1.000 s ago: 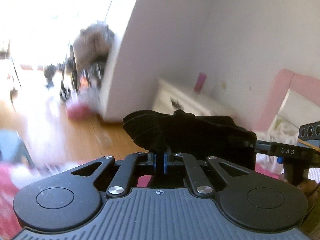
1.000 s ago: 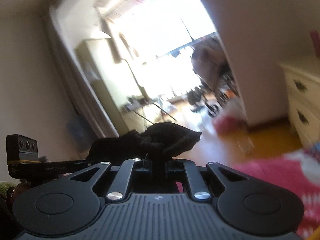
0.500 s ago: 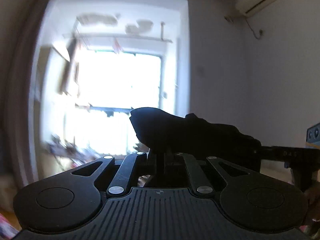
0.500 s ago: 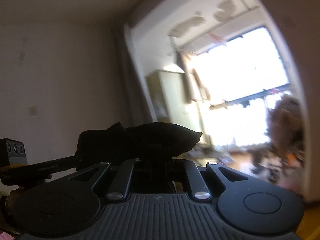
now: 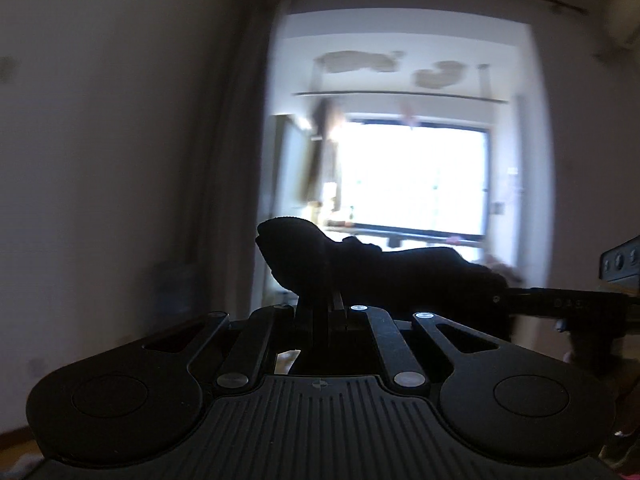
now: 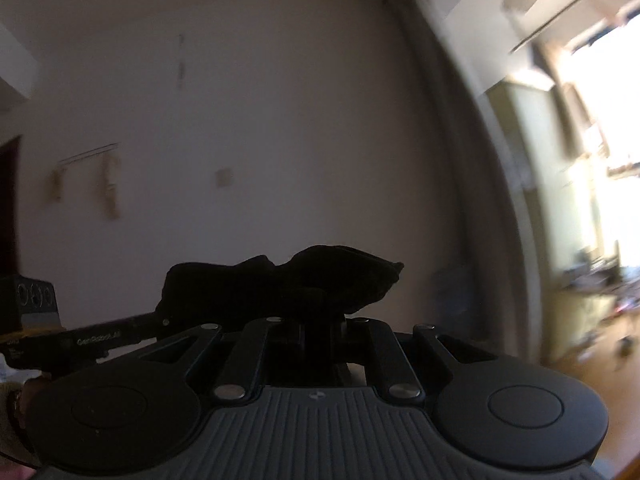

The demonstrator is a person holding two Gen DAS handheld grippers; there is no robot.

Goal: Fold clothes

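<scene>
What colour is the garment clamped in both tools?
Black, no visible pattern; the garment shows best in the right wrist view.

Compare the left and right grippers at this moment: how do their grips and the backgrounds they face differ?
The left gripper faces a bright window; the right gripper faces a plain wall, with the window off to one side. Cloth bunches rightward from the left gripper, leftward from the right. Both are shut on the same black garment.
</scene>
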